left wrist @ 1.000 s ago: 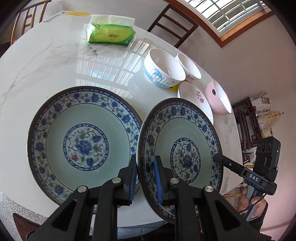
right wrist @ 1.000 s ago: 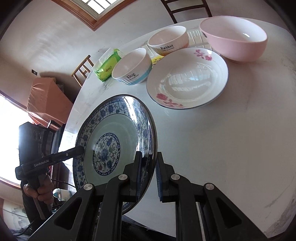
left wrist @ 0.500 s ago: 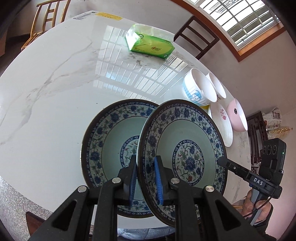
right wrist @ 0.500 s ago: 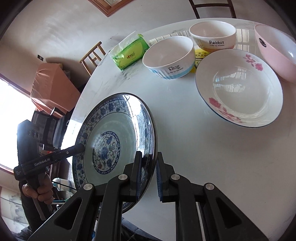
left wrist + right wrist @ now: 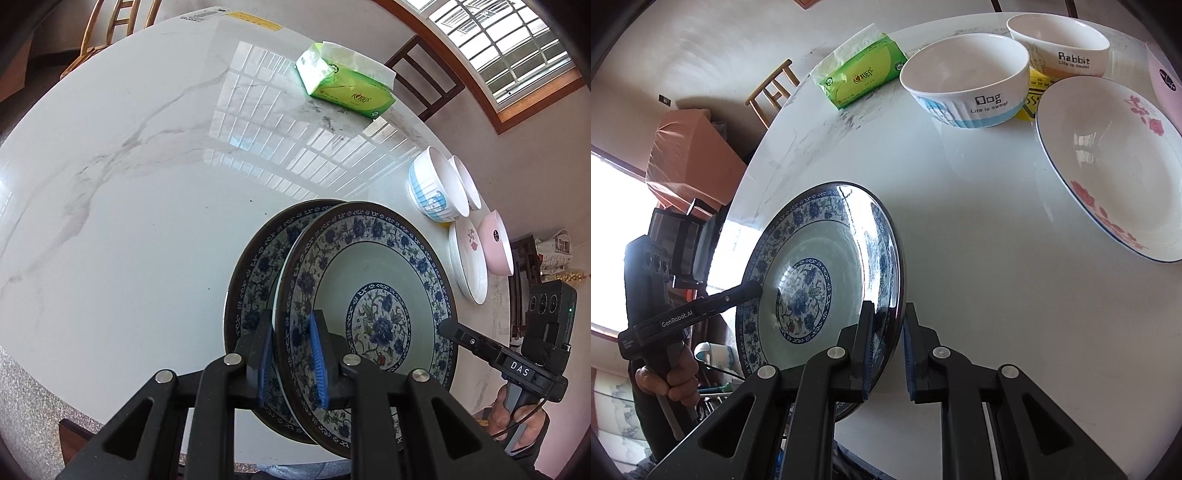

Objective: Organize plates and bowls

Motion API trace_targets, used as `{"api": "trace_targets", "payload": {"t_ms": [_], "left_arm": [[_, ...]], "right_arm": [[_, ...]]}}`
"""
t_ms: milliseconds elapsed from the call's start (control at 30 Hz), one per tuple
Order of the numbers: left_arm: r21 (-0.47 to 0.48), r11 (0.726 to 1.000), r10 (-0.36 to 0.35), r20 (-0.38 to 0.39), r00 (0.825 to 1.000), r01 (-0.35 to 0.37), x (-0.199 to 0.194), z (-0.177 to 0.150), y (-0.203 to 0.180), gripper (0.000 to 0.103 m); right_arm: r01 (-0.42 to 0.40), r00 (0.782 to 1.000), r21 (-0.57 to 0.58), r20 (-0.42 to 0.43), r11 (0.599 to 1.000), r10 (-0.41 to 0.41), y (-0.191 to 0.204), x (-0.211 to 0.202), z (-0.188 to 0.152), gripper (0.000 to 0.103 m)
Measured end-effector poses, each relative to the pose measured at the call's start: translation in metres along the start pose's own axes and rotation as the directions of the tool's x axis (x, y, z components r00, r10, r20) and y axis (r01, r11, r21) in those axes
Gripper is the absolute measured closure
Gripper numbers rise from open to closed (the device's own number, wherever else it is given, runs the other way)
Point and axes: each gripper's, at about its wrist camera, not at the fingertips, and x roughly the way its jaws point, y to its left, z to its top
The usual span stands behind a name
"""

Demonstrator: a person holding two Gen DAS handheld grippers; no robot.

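Gripping opposite edges of one blue-and-white porcelain plate [image 5: 373, 314], both tools hold it above the marble table [image 5: 129, 192], near its front edge. The left gripper [image 5: 291, 354] is clenched on the plate's left rim, one pad on each face. The right gripper [image 5: 888, 354] straddles the opposite rim, though a gap shows beside its right pad, so firm contact there cannot be confirmed. A matching second plate [image 5: 255, 273] lies on the table just behind and left of the lifted one, largely overlapped by it. Farther right stand the Dog bowl [image 5: 964, 79], Rabbit bowl [image 5: 1060, 48], floral plate [image 5: 1115, 162] and pink bowl [image 5: 496, 243]; a green tissue pack [image 5: 345, 86] sits far back. Glazed porcelain probably handles as stiff, fairly heavy, slippery and chip-prone; the flat patterned rim offers the surest hold.
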Motion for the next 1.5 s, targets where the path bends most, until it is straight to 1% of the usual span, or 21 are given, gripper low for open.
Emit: {"api": "trace_targets", "payload": {"t_ms": [267,433,833,1000,1167,1267,1500], "left_arm": [[-0.02,1.0,0.01,-0.014,1.0,-0.01,0.005,0.001,0.01,0.084],[-0.016,1.0,0.016,-0.014,1.0,-0.016,0.005,0.002,0.01,0.084],[-0.002,0.997,0.071,-0.003,0.997,-0.071,0.003,0.003,0.004,0.084],[0.018,0.993,0.118,0.012,0.993,-0.118,0.0,0.004,0.0,0.084],[0.017,0.991,0.13,0.012,0.991,-0.131,-0.001,0.005,0.0,0.082],[0.027,0.989,0.144,0.025,0.989,-0.145,-0.005,0.006,-0.002,0.078],[0.036,0.991,0.129,0.071,0.989,-0.132,-0.019,0.009,-0.009,0.077]], "right_arm": [[0.0,1.0,0.007,-0.023,1.0,0.0,0.003,0.01,0.001,0.088],[0.004,1.0,0.003,-0.03,1.0,-0.004,0.004,0.012,0.002,0.088],[0.013,0.998,-0.002,-0.059,1.0,-0.013,0.005,0.021,0.0,0.085],[0.022,0.997,-0.009,-0.069,1.0,-0.023,0.007,0.025,-0.001,0.084],[0.022,0.997,-0.014,-0.073,1.0,-0.023,0.009,0.026,-0.002,0.083],[0.02,0.997,-0.017,-0.075,1.0,-0.022,0.01,0.026,-0.002,0.081],[0.017,0.996,-0.025,-0.083,1.0,-0.019,0.015,0.03,0.0,0.077]]}}
